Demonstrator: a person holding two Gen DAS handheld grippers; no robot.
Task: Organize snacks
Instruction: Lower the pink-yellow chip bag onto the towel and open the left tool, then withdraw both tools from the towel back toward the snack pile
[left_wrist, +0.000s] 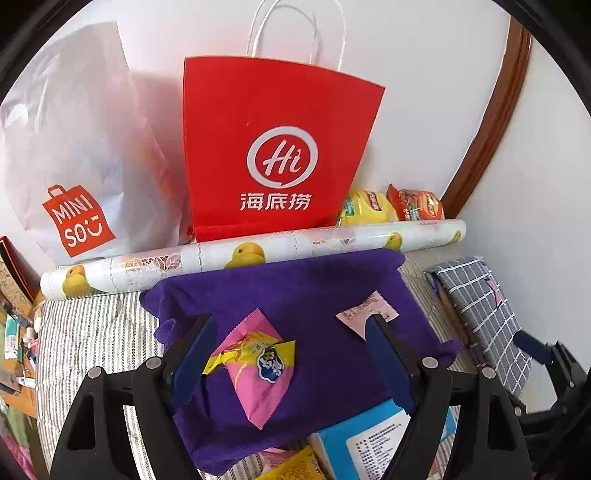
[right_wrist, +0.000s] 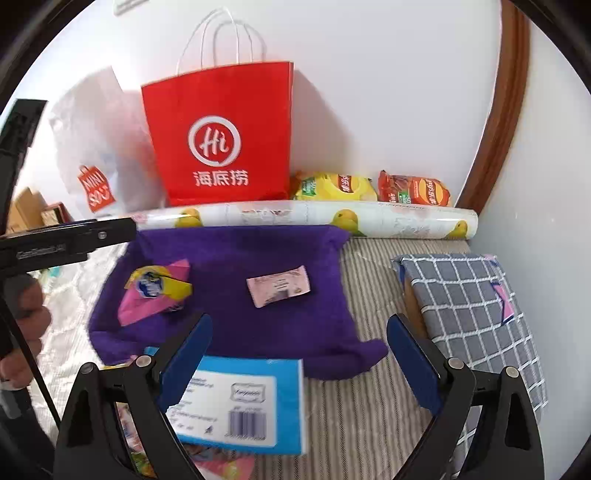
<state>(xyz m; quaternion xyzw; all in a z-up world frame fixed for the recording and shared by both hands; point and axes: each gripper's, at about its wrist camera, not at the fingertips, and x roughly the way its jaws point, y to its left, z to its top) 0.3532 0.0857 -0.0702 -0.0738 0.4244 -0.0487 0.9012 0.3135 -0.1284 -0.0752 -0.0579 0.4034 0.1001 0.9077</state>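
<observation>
A purple towel is spread on the striped bed cover. On it lie a pink snack packet with a yellow wrapper and a small pale pink sachet. My left gripper hangs open above the towel; the pink packet lies under the gap, untouched. My right gripper stands open over the towel's near edge, with nothing between its fingers. A blue box lies just below it. Yellow and red crisp bags rest against the wall.
A red paper bag and a white plastic bag stand against the wall behind a duck-print roll. A box covered in checked cloth sits at the right. More packets lie near the front. A hand shows at the left.
</observation>
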